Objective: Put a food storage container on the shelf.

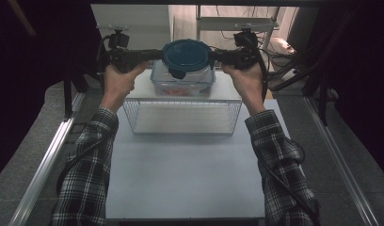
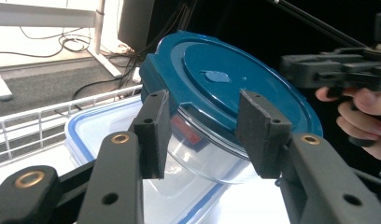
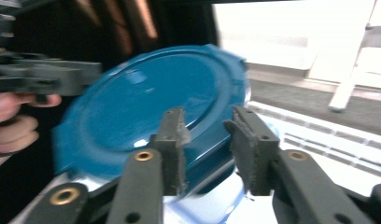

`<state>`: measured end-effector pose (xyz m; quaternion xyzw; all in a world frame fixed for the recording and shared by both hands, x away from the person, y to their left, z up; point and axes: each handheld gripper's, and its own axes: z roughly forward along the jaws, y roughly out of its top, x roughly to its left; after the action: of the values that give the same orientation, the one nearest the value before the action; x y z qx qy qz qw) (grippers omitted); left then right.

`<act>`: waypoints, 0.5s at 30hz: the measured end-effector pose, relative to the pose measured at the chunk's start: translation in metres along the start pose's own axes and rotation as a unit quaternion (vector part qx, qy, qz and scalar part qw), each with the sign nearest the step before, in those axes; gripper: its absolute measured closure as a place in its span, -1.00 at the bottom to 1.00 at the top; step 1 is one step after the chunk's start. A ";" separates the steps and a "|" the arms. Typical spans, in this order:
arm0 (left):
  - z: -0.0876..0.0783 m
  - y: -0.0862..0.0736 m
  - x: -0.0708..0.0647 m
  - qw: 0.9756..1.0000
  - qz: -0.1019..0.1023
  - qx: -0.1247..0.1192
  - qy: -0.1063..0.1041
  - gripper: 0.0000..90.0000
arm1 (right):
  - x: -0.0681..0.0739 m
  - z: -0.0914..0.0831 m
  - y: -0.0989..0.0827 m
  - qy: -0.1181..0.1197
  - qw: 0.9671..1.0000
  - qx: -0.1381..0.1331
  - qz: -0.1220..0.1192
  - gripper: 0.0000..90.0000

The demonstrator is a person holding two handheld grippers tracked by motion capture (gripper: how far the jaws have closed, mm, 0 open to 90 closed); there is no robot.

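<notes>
High view: two hands hold a round bowl up between them.

Both arms reach forward, the left gripper (image 1: 150, 55) and right gripper (image 1: 218, 55) pinching opposite sides of the blue lid (image 1: 185, 54). The bowl (image 2: 212, 158) hangs above a clear box (image 1: 183, 84) behind the wire basket (image 1: 180, 117).

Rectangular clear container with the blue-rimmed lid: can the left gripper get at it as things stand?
Probably not directly. The round glass bowl with the dark blue lid hangs between the left gripper and right gripper, right above the rectangular container.
</notes>
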<state>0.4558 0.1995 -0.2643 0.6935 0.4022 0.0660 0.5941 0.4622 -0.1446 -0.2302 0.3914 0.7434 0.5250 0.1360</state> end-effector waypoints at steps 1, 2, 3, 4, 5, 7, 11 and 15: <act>-0.001 -0.001 -0.001 1.000 0.002 0.000 -0.001 0.21 | 0.002 -0.003 -0.002 0.008 1.000 0.003 -0.001 0.55; -0.001 -0.002 -0.002 1.000 0.003 -0.001 -0.002 0.21 | 0.004 -0.006 -0.005 0.016 1.000 0.007 -0.008 0.62; -0.002 -0.003 -0.003 1.000 0.002 -0.002 -0.003 0.21 | 0.007 -0.009 -0.008 0.028 1.000 0.007 -0.012 0.69; -0.002 -0.004 -0.004 1.000 0.003 -0.003 -0.003 0.21 | 0.010 -0.012 -0.012 0.030 0.999 0.011 -0.018 0.75; -0.003 -0.006 -0.005 1.000 0.005 -0.003 -0.001 0.22 | 0.014 -0.014 -0.015 0.029 0.999 0.014 -0.030 0.79; -0.004 -0.008 -0.008 1.000 0.013 0.006 0.020 0.29 | 0.018 -0.015 -0.021 0.036 0.998 0.024 -0.043 0.88; -0.005 -0.013 -0.011 1.000 0.021 0.006 0.020 0.71 | 0.016 -0.007 -0.024 0.024 0.998 0.036 -0.046 0.97; 0.000 -0.014 -0.014 0.998 0.041 0.027 0.048 0.99 | 0.013 -0.001 -0.020 0.012 0.999 0.031 -0.041 0.98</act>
<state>0.4396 0.1897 -0.2713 0.7209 0.4030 0.1123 0.5525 0.4447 -0.1388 -0.2453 0.3582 0.7763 0.5003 0.1369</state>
